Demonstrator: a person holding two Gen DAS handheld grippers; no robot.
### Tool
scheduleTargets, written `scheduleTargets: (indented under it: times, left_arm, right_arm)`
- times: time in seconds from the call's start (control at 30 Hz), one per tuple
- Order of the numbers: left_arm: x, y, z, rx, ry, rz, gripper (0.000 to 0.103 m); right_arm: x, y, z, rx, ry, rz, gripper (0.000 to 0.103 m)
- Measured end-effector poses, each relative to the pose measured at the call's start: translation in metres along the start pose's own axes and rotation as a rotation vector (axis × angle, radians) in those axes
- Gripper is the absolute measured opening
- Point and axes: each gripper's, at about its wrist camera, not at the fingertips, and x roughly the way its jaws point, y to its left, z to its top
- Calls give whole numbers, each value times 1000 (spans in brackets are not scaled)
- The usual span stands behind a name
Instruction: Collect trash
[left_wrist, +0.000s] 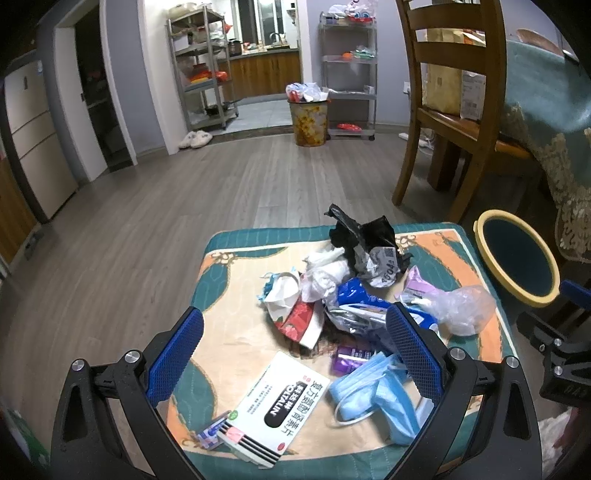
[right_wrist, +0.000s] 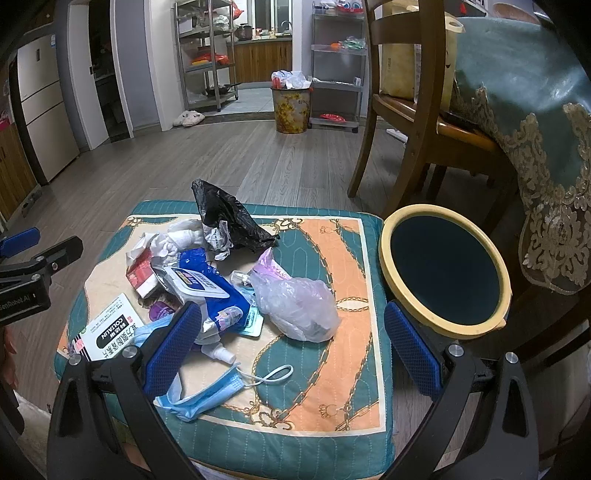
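Both the left gripper (left_wrist: 295, 350) and right gripper (right_wrist: 291, 343) stood wide apart, empty; the crumpled clear plastic bag (right_wrist: 299, 308) lay nearest the yellow-rimmed dark bin (right_wrist: 443, 271) and warranted a central pinch

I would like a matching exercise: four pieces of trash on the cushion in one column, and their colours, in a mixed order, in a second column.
Things:
1. face mask
2. crumpled bag
3. medicine box
4. wipes pack

Colours:
A. black
B. white with a black label
C. dark blue and white
D. light blue

Pairs: 1-D, 2-A, 3-B, 4-C
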Motion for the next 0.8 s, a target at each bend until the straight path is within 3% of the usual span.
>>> scheduleTargets:
  times: [0.33,0.5,0.7,0.8]
  left_arm:
    - [1,-2,6,5,-17,-59,98]
    - [11,-3,25,62,-15,-35,98]
    - [42,8,58,18,-5,-74,98]
    - [66,-2,70,49,14,-70,96]
  right_arm:
    - [6,-1,-1,10,20,2,97]
    - [20,-12,9,32,29,-8,97]
    - [54,-33,20,53,81,27,97]
    - [74,-39,17,47,123,44,97]
